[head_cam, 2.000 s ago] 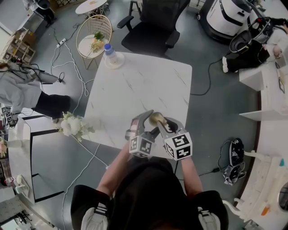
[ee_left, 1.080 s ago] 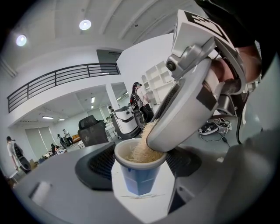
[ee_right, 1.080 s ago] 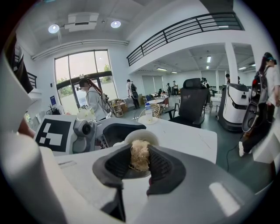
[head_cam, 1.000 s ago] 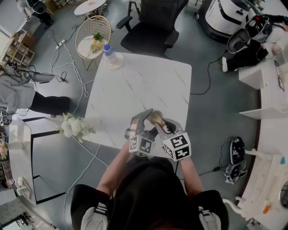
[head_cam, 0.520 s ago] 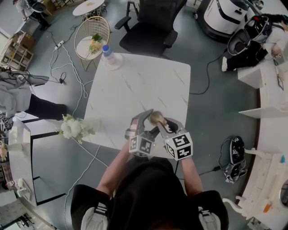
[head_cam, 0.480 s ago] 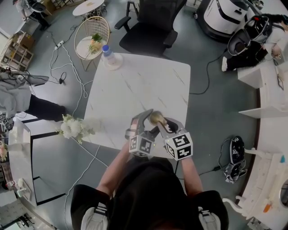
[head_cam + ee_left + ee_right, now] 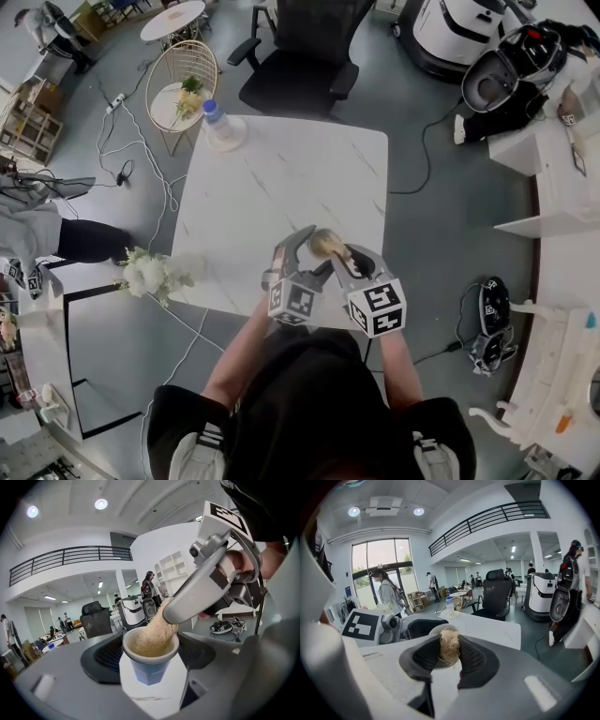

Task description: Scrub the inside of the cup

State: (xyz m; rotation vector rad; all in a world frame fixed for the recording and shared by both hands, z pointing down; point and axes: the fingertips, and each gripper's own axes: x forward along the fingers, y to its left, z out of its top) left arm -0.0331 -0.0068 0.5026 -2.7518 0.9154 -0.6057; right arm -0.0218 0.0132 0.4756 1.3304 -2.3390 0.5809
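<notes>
Right tool [image 7: 449,645], clamped on a scrubber [image 7: 157,633], is seen pressed into the cup [image 7: 150,665] gripped by the left tool [image 7: 300,246]; the cup lies at its eleven o'clock.

Left hand-held gripper [image 7: 312,251]: jaws set wide, pads pressed on both sides of a blue cup [image 7: 149,668], tipped slightly downward. Right hand-held gripper [image 7: 343,260]: jaws close together, clamped on a tuft of pale fibre scrubber [image 7: 449,645], angled down with its tip at the cup's mouth. Forearms: bare, converging ahead of the torso, the two grippers just beside each other.
</notes>
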